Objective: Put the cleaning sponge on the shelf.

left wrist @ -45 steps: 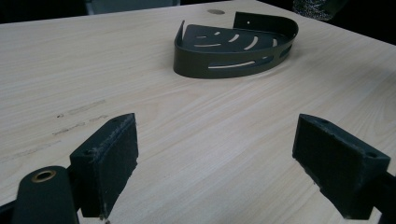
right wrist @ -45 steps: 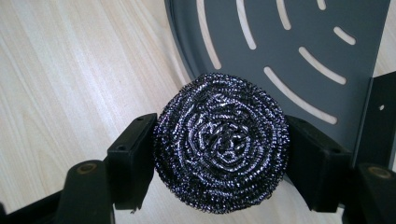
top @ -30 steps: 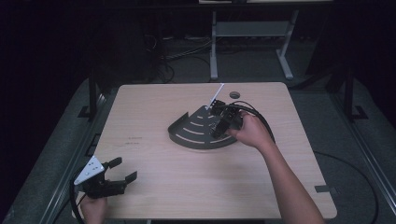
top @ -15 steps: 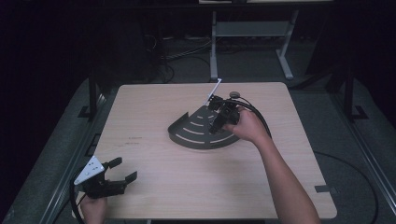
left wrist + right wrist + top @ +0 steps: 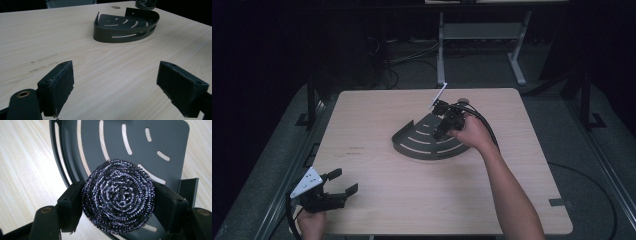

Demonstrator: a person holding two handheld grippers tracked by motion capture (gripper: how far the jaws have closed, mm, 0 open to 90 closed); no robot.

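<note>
A dark quarter-round tray [image 5: 422, 146] with slots in its floor sits on the middle of the wooden table [image 5: 377, 110]. My right gripper [image 5: 117, 205] is shut on a round steel-wool scourer [image 5: 118, 198] and holds it just above the tray [image 5: 140, 142], near its back corner. In the high view that gripper [image 5: 439, 131] hangs over the tray's right half, with a white strip [image 5: 438, 95] sticking up from it. My left gripper [image 5: 343, 182] rests open at the table's near left corner, its pads [image 5: 58, 85] apart with bare wood between them, facing the tray [image 5: 125, 31].
A small dark round disc [image 5: 463, 100] lies on the table behind the tray. A cable loops from the right gripper across the table's right side. Beyond the table's far edge stand a white frame [image 5: 477, 35] and floor cables.
The right hand has shifted a little left and away over the tray, still gripping the scourer. The left gripper has stayed put.
</note>
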